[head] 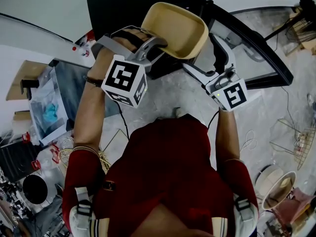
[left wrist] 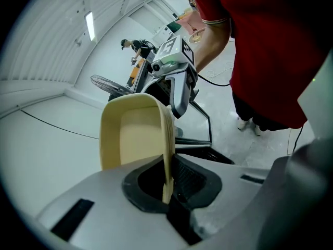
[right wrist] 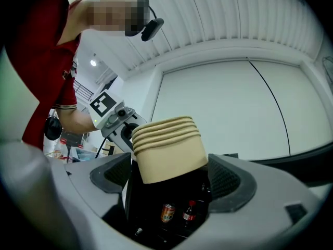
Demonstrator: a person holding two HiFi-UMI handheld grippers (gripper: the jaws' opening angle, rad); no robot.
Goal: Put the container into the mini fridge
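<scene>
A beige plastic container [head: 175, 28] hangs in the air in front of the black mini fridge [head: 123, 4]. The fridge's glass door [head: 252, 38] stands swung open to the right. My left gripper [head: 160, 43] is shut on the container's near rim. In the left gripper view the thin wall of the container [left wrist: 135, 134] stands pinched between the pads of the left gripper [left wrist: 167, 191]. My right gripper [head: 207, 58] is open beside the container. In the right gripper view the container [right wrist: 169, 150] sits between the wide-apart jaws of the right gripper [right wrist: 169, 176], touching neither pad.
Inside the dark fridge stand a can [right wrist: 167, 212] and a small bottle [right wrist: 190, 212]. A cluttered bench with a blue item [head: 49, 112] lies to the left. On the floor at the right are a wire rack [head: 301, 142] and a round basket [head: 279, 186].
</scene>
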